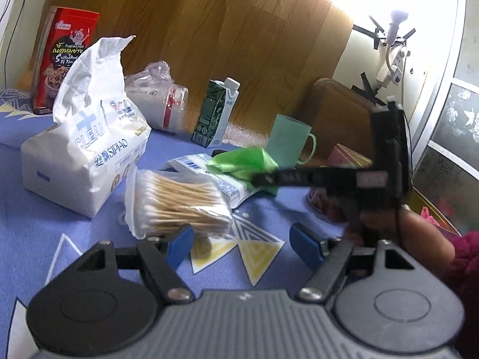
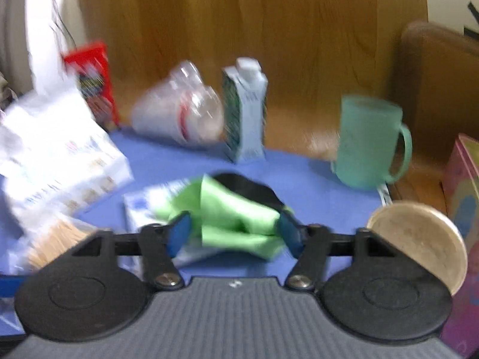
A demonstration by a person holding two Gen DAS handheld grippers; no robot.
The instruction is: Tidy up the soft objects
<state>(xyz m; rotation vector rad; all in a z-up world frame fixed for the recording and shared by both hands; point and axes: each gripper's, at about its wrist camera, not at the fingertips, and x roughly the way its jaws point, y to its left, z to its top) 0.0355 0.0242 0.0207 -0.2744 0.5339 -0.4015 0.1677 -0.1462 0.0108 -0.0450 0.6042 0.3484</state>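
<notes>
Straddling the crumpled green soft cloth, right tool was open; cloth looked light, floppy, best pinched at its bunched middle. Left tool open beside the cloth.

The left gripper sits low over the blue patterned cloth, its two blue fingers spread wide apart with nothing between them. The right gripper also has its blue-tipped fingers spread, one on each side of the green cloth, without closing on it. Seen from the left wrist, the right gripper reaches across sideways, level above the blue patterned cloth, held by a hand in a dark red sleeve.
</notes>
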